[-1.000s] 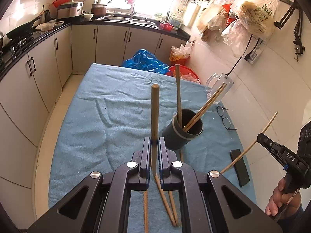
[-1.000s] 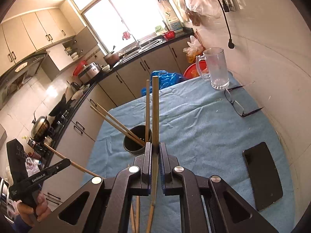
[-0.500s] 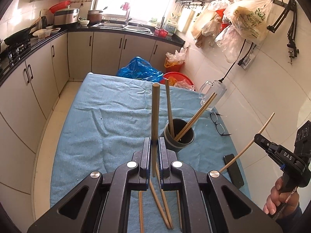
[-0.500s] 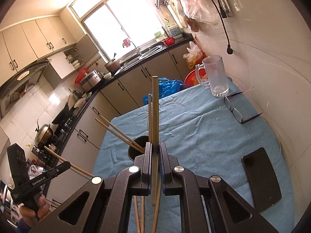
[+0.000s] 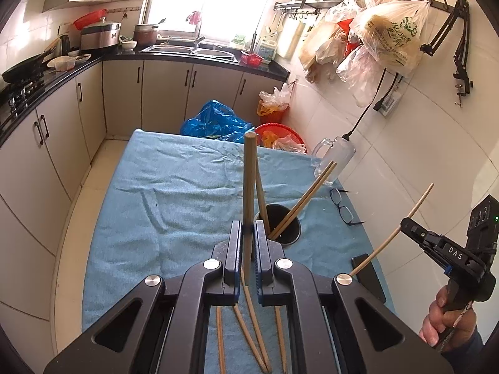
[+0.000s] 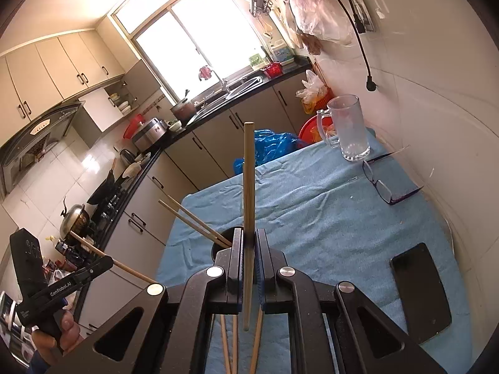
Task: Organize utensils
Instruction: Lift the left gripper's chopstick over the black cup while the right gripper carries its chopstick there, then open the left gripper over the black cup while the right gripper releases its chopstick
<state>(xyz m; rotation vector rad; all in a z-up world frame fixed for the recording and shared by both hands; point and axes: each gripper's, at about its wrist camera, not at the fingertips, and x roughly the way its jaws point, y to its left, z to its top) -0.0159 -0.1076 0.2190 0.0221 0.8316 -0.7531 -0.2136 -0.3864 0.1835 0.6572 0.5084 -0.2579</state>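
Kitchen with a window, sink and cabinets in the upper half of both views. The surface point(image 5: 174, 187) is covered by a blue cloth and stands against a white tiled wall at the right of each frame.

Counts on the surface:
- One black cup point(image 5: 288, 229), at centre of the left wrist view, holding three chopsticks: a pair point(image 5: 308, 194) leaning right and a single one point(image 5: 260, 193) leaning left.
- Four loose chopsticks point(image 5: 249, 318), flat on the cloth at the bottom centre, partly hidden by the gripper body.
- One glass mug point(image 6: 347, 127), upper right.
- One pair of spectacles point(image 6: 382, 185), below the mug.
- One black phone point(image 6: 419, 290), lower right.

Left hand-held gripper point(image 5: 248, 249): jaws clamped on one upright chopstick point(image 5: 249, 187), held above the cloth just in front of the cup. Right hand-held gripper point(image 6: 248, 258): jaws clamped on one upright chopstick of its own point(image 6: 248, 187), likewise over the cloth, with the cup directly behind. Plastic bags point(image 5: 383, 37) hang from wall hooks, upper right.
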